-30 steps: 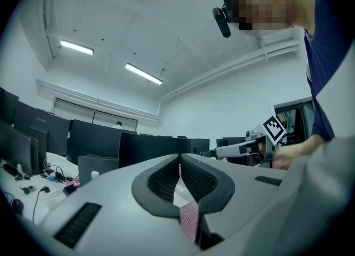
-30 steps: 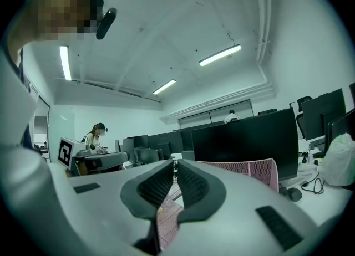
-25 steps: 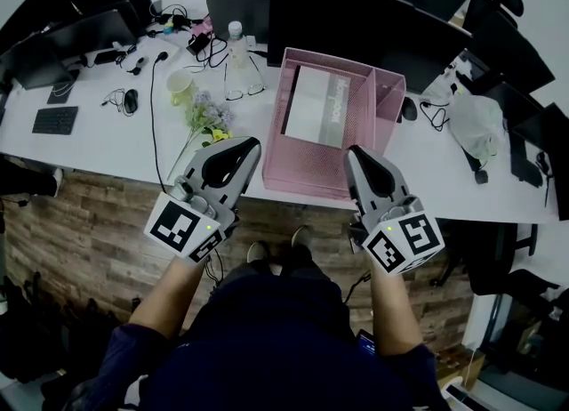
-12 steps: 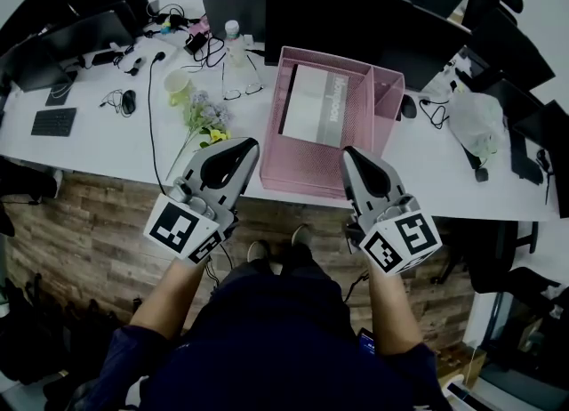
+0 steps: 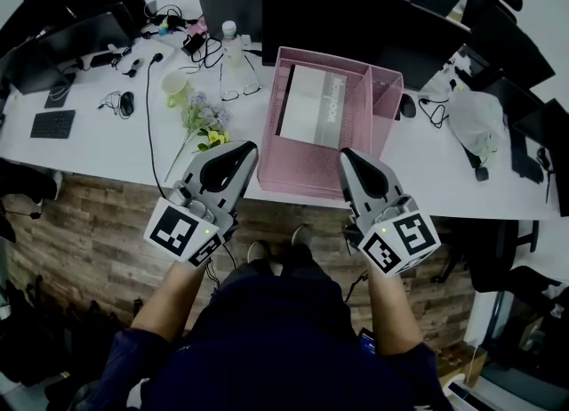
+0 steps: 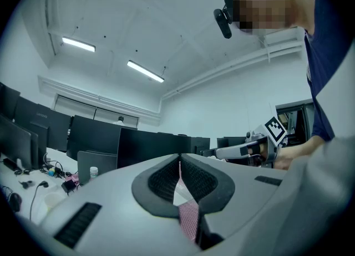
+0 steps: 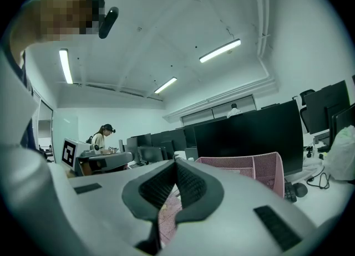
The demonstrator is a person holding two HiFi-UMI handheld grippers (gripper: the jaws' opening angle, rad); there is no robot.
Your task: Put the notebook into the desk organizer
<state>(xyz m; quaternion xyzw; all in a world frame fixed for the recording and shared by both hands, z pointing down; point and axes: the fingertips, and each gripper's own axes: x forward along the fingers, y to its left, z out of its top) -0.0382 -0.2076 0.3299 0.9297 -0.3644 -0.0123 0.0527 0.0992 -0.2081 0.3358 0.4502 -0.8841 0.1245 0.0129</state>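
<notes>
A pink mesh desk organizer stands on the white desk's near edge. The white and grey notebook lies inside its large left compartment. My left gripper hovers just off the desk edge at the organizer's front left, jaws shut with nothing between them. My right gripper hangs over the organizer's front right corner, also shut and empty. In the right gripper view the organizer rises just beyond the closed jaws. The left gripper view looks past its closed jaws at monitors.
A bunch of flowers, a yellow-green mug, glasses, a water bottle, cables and a mouse lie left of the organizer. Dark monitors stand behind it. A plastic bag lies at the right. Wooden floor lies below the desk edge.
Both grippers have drifted slightly left and a touch further from the desk. The notebook stays in the organizer.
</notes>
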